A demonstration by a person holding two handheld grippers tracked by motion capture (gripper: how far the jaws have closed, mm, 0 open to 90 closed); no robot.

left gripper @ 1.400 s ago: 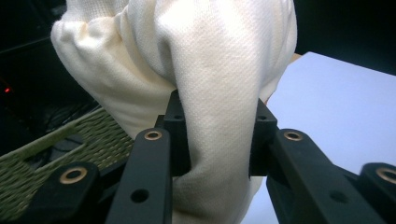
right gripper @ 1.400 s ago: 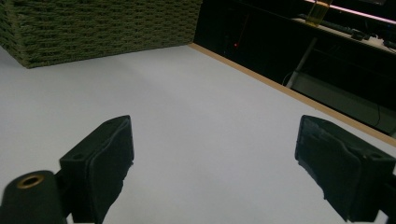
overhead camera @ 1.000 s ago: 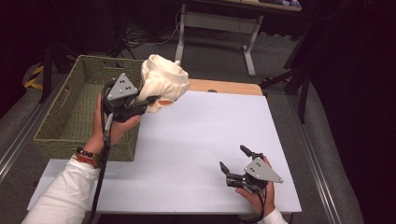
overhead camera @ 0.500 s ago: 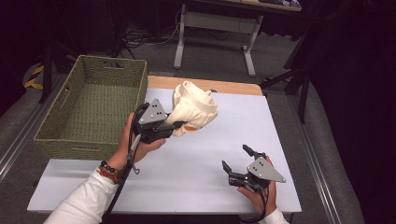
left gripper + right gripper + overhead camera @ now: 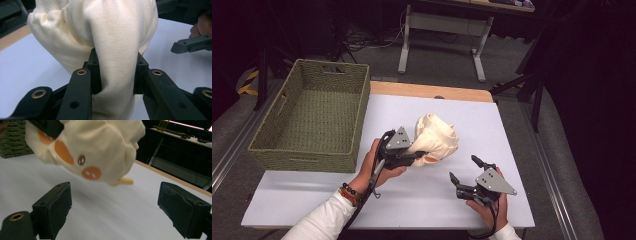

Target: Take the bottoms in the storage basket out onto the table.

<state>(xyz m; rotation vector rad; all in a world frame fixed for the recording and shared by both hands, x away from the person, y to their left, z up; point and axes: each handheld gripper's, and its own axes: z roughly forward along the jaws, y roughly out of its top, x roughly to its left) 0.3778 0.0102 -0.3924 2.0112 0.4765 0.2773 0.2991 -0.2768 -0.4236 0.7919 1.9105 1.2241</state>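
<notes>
A cream cloth bundle (image 5: 435, 140) with orange patches hangs just above the white table (image 5: 512, 130), near its middle. My left gripper (image 5: 416, 157) is shut on the bundle's lower left fold. In the left gripper view both jaws pinch the cream cloth (image 5: 117, 45) between them. The right gripper view shows the bundle (image 5: 100, 147) from below, with orange spots on its underside. My right gripper (image 5: 466, 170) stands open at the table's front right, a short way from the bundle, with nothing between its jaws (image 5: 115, 210).
A green woven basket (image 5: 307, 150) stands at the table's left edge, beside my left hand. The table's wooden far edge (image 5: 427, 91) runs behind the bundle. Dark desk legs and cables stand on the floor beyond.
My left gripper has carried the cream bundle from over the basket's right rim rightward and down toward the table's middle. The right gripper has stayed open in place.
</notes>
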